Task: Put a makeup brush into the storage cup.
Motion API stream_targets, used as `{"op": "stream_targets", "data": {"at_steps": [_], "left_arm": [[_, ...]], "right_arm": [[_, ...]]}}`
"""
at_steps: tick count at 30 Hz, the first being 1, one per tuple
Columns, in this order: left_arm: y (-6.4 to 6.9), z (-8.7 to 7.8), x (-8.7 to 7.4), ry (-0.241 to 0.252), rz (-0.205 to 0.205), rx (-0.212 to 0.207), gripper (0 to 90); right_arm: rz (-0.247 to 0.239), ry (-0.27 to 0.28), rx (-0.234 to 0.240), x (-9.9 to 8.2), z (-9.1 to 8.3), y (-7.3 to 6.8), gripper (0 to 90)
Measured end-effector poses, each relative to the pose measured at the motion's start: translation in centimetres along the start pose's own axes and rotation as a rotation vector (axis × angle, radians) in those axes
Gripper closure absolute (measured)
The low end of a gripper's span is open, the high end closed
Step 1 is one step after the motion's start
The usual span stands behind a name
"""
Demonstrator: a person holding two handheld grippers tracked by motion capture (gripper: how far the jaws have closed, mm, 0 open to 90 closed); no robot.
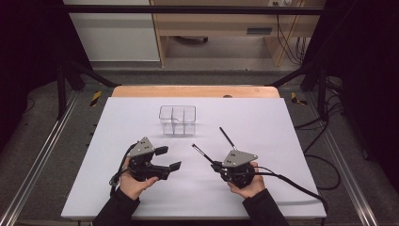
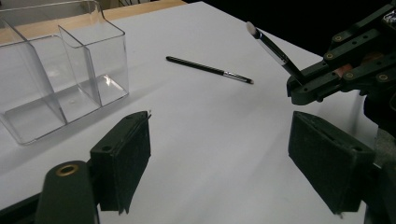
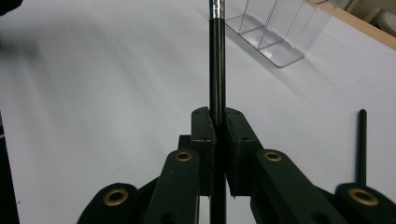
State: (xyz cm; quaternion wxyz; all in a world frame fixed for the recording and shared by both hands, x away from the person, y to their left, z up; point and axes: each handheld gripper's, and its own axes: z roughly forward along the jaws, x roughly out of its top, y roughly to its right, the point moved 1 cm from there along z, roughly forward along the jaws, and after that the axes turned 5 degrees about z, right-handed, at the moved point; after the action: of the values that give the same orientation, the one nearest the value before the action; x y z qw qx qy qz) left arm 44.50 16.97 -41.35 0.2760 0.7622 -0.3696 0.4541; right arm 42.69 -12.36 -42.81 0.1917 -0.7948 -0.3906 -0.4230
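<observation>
We note a white sheet (image 1: pixel 141 122) covering a wooden table (image 1: pixel 195 91), grey floor and pale wooden furniture behind, dark frame rails either side. Going left to right in the high view: the left gripper (image 1: pixel 168 158), held in the person's left hand (image 1: pixel 134 181), sits low over the sheet at front left, its jaws spread wide with nothing between them; in the left gripper view we see the two black pads (image 2: pixel 122 161) well apart over bare white. Beyond it, toward the middle of the sheet, stands a clear plastic organiser (image 1: pixel 177 120) with divided compartments, upright, and it looks empty. To its right a thin black brush (image 1: pixel 227 137) lies flat on the sheet by itself. At front right the right gripper (image 1: pixel 215 164), in the right hand (image 1: pixel 248 184), is clamped on a second brush (image 1: pixel 203 154), whose handle sticks out up and leftward, toward the organiser. The right gripper view shows the jaws pressed against the black handle (image 3: pixel 216 70), the silver ferrule farther up; the loose brush lies at the right edge there
</observation>
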Motion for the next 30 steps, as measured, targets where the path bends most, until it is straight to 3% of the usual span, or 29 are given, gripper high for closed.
{"op": "stream_targets", "data": {"at_steps": [16, 30], "left_arm": [[0.7, 0.5, 0.4, 0.083, -0.054, -0.006, 21.3], [1.0, 0.9, 1.3, 0.146, -0.072, -0.021, 21.7]], "right_arm": [[0.063, 0.073, -0.014, 0.2, 0.1, -0.2, 84.0], [0.080, 0.120, -0.010, 0.3, 0.2, -0.3, 84.0]]}}
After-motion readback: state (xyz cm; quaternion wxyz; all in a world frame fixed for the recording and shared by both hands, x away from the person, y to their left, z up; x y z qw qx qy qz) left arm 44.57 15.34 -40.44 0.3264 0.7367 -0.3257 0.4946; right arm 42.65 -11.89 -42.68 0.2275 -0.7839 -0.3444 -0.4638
